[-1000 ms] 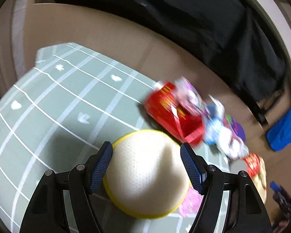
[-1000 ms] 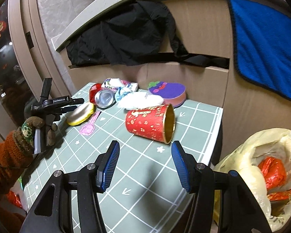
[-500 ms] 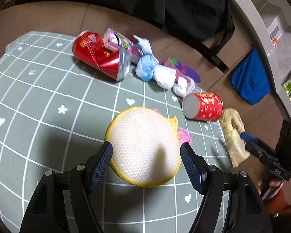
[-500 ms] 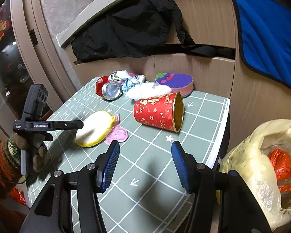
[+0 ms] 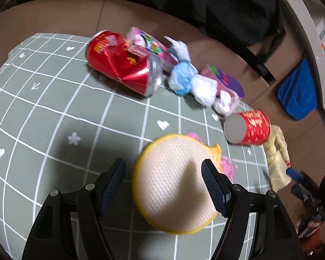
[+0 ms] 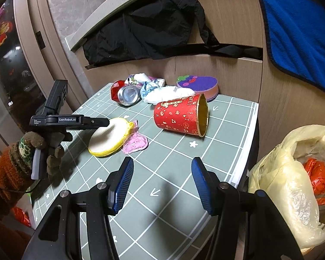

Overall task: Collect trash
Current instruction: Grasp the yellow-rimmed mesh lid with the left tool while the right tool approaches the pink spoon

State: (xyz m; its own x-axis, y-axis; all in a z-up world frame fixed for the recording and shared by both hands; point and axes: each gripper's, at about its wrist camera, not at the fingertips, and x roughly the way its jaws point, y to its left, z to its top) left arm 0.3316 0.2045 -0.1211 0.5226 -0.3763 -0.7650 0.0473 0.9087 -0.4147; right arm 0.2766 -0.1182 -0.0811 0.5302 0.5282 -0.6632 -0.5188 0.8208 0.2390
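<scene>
left claw (image 5: 163,186): jaws spread wide, grasping nothing; the round yellow-rimmed pad (image 5: 175,182) lies between them on the table, near the right finger, contact not clear through blur. in the right wrist view the claw's tip sits over the pad's near-left edge, carried by a gloved hand (image 6: 40,149) in an orange sleeve.

right claw (image 6: 161,182): jaws spread wide, released, nothing between them; it hangs over bare cloth at the table's near edge, well apart from the pad.

surface: a table under a grey-green cloth (image 6: 175,197) with a white grid and small stars, hearts and arrows. a pink scrap (image 6: 135,144) touches the pad on its right. beyond the pad lies a red paper cup (image 6: 179,114) on its side, mouth toward the table's right edge. at the far edge, behind the pad: a crushed red can (image 5: 121,62), white and blue wads (image 6: 162,92), a purple sponge (image 6: 202,83).

room: brown panelled wall behind the table, black cloth (image 6: 149,28) draped above, blue towel (image 6: 301,36) to the right. a pale plastic bag (image 6: 290,186) with orange waste inside hangs off the table's right side.
</scene>
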